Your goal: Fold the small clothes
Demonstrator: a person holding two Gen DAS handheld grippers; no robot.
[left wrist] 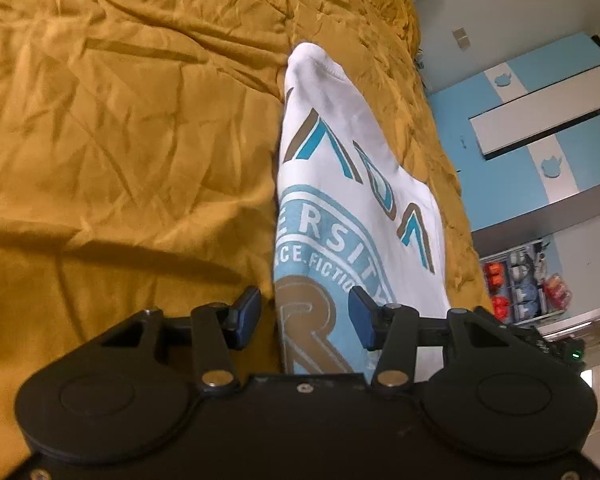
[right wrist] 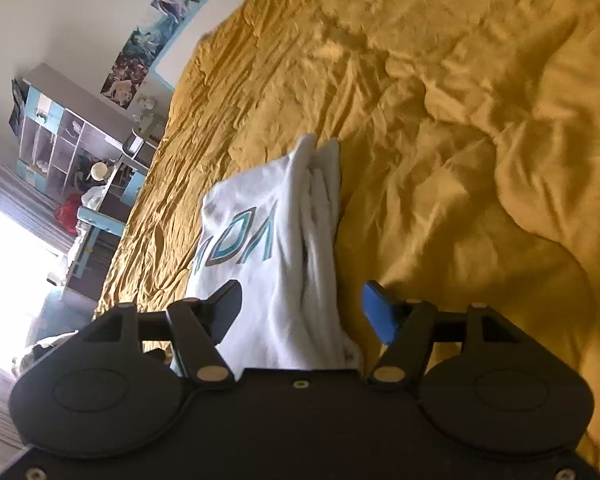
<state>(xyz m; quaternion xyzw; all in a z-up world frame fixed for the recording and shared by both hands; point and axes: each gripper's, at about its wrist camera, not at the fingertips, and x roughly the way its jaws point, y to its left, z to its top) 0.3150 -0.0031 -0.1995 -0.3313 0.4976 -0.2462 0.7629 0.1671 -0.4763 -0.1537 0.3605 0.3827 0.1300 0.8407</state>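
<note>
**Item:** white cotton-knit T-shirt with a teal and brown printed crest (left wrist: 352, 208), lying on a mustard-yellow crumpled bedspread (left wrist: 120, 140). In the left wrist view it runs as a narrow band from lower centre up toward upper centre. In the right wrist view it fills the centre, its stacked layers bunched along the band's right edge.

**Left gripper** (left wrist: 302, 320): jaws spread, blue pads straddling the shirt's left edge at lower centre; nothing pinched.

**Right gripper** (right wrist: 304, 312): jaws spread, either side of the layered edge at lower centre; whether the pads touch cloth cannot be told.

**Materials:** shirt soft, limp, thin; the print looks slightly stiffer and flat. Bedspread smooth, faintly glossy, deeply creased, with a puffed ridge at right in the right wrist view.

**Risks, as judged:**
- closing on the stacked edge may catch only the top layers, so the fold slides apart;
- a pad may nip bedspread along with the shirt;
- the slippery, uneven cover may let the band skew or wrinkle on the next fold.
</note>
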